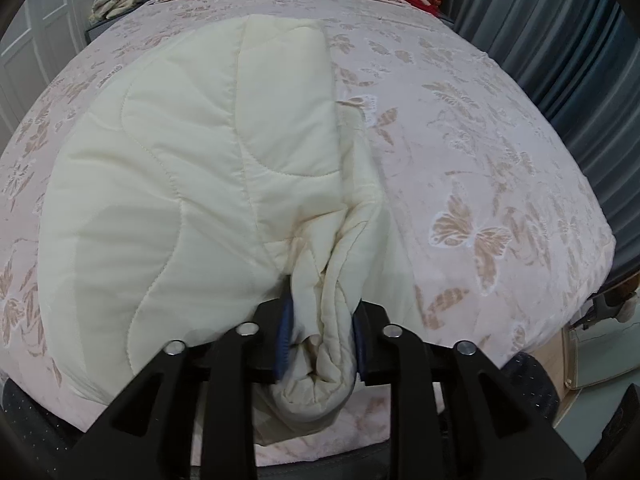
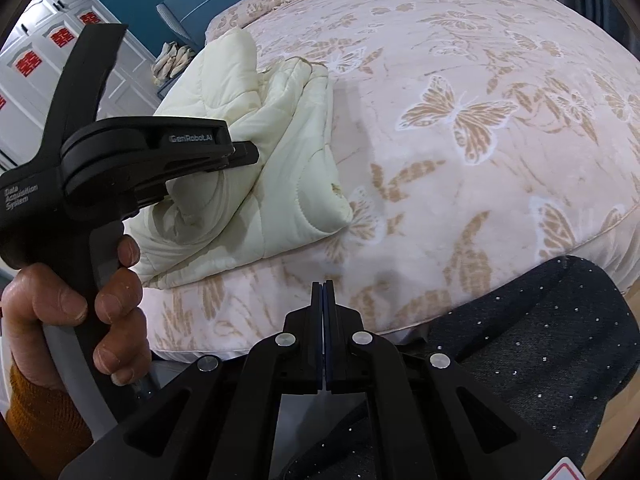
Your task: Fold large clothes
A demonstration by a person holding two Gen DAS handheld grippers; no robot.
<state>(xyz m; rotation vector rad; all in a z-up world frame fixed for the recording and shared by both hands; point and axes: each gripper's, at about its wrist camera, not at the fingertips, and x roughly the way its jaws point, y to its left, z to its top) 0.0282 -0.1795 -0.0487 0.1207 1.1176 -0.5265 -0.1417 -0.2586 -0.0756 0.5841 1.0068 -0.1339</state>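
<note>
Butterfly-print bedspread (image 1: 480, 128) carries the cream quilted garment (image 1: 168, 168) along its near-left side.
Left gripper (image 1: 320, 334) pinches a bunched fold, long axis running away from it — right gripper (image 2: 323, 336) sits fully closed, empty, farther off.

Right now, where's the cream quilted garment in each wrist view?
Left wrist: cream quilted garment fills centre-left, a bunched fold between the left gripper pads.
Right wrist: garment upper left, behind the left gripper; right gripper shut, empty.
Shared landmark: butterfly bedspread.
</note>
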